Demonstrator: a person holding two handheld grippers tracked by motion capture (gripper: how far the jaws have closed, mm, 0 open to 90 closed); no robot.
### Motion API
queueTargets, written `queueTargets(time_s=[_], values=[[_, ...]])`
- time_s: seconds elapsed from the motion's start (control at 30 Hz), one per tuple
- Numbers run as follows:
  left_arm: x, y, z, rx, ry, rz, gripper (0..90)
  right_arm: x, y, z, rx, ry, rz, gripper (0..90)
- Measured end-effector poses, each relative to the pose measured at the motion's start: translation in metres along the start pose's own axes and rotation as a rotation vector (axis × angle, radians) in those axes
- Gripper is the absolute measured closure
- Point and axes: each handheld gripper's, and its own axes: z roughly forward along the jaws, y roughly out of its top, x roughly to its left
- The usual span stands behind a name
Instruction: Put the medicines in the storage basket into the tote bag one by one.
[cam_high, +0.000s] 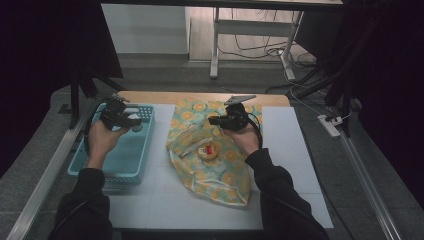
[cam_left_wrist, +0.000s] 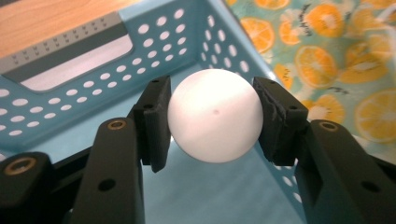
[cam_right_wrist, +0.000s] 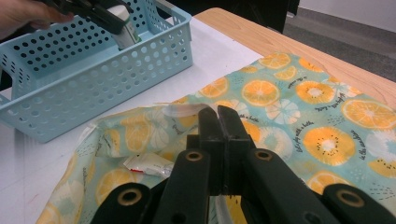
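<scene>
The left gripper (cam_high: 134, 121), held in the left hand (cam_high: 102, 137) at the left of the high view, had its jaws pressed on something round. The right gripper (cam_high: 214, 120) at centre was fully closed.

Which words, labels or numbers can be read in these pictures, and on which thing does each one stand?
None can be read for certain.
Small black script beside the orange slices on the cloth bag: too blurred to read.
Red and white packet on the bag: print too small.
White ball and blue basket: no writing seen.
</scene>
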Motion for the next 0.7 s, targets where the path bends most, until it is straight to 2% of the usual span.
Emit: queueTargets(time_s=[0.27, 0.7], values=[[-0.012, 0.001, -0.015, -0.045, -0.05, 0.035, 50.4, 0.0, 0.0, 0.0, -0.002, -0.002, 0.001, 90.0], [-0.046, 0.009, -0.027, -0.085, -0.127, 0.124, 50.4, 0.0, 0.0, 0.001, -0.001, -0.003, 0.0, 90.0]])
